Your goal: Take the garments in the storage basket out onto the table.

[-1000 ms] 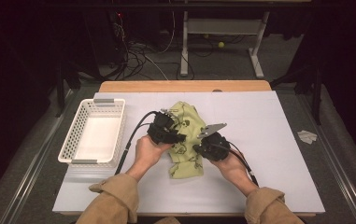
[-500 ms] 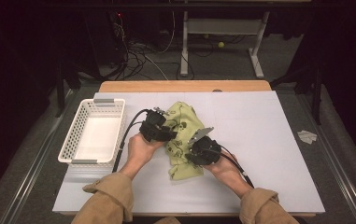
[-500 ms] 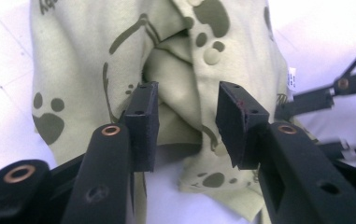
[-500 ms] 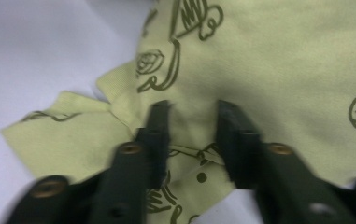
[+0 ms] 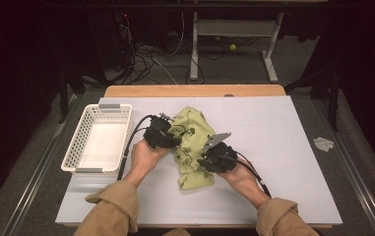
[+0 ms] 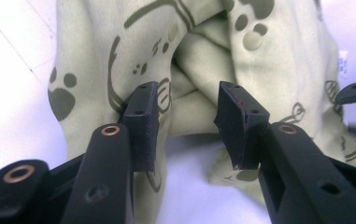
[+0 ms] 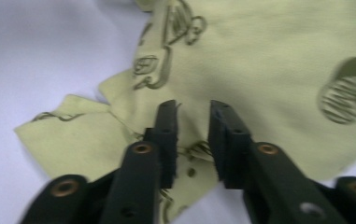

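White basket (image 5: 98,142) empty; both grippers' jaws apart, just opening over green cloth (image 5: 191,147).

My right gripper (image 7: 192,140) hangs just over the green printed cloth (image 7: 269,70), near its lower edge. Its jaws have just been opening, pads apart, with cloth showing in the gap.

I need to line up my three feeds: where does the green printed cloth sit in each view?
High view: green printed cloth lies mid-table, between the left gripper and right gripper.
Left gripper view: it covers the upper half, bunched behind the open jaws.
Right gripper view: it spreads across the top and right.
Shared landmark: the white table sheet.
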{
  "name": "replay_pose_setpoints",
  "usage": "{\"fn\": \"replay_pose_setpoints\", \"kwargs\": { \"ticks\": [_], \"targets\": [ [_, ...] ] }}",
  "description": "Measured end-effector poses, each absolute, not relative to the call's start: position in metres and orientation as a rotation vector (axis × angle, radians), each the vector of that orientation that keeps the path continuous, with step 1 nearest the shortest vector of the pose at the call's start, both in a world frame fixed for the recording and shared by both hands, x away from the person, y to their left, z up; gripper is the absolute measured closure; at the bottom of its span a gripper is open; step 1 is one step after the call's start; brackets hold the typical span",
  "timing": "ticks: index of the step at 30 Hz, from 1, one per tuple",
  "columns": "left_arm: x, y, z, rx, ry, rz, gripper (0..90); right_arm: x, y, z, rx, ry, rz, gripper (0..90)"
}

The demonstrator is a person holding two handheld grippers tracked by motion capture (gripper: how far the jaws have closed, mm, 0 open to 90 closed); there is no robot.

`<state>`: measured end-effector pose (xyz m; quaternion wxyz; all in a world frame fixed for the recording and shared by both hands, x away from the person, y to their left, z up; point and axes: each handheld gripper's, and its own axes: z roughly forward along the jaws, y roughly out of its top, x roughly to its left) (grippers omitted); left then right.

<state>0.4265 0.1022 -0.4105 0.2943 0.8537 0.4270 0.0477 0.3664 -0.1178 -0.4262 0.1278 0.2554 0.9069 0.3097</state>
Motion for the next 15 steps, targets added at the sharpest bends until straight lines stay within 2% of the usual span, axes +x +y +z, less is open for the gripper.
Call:
{"fn": "replay_pose_setpoints", "kwargs": {
  "ticks": [4, 6, 12, 14, 15],
  "targets": [
    [0.437, 0.109, -0.422, 2.289, 1.198, 0.137, 54.3, 0.363, -0.103, -0.431, 0.707, 2.648, 0.914, 64.7],
    [0.442, 0.115, -0.43, 2.259, 1.248, 0.095, 54.3, 0.363, -0.099, -0.431, 0.695, 2.658, 0.909, 63.6],
    [0.443, 0.121, -0.438, 2.259, 1.272, 0.084, 54.3, 0.363, -0.092, -0.435, 0.688, 2.7, 0.886, 59.4],
    [0.442, 0.121, -0.438, 2.27, 1.273, 0.09, 54.3, 0.362, -0.088, -0.44, 0.68, 2.708, 0.843, 62.1],
    [0.441, 0.121, -0.438, 2.272, 1.273, 0.095, 54.2, 0.362, -0.086, -0.443, 0.655, 2.706, 0.796, 76.8]
  ]
}}
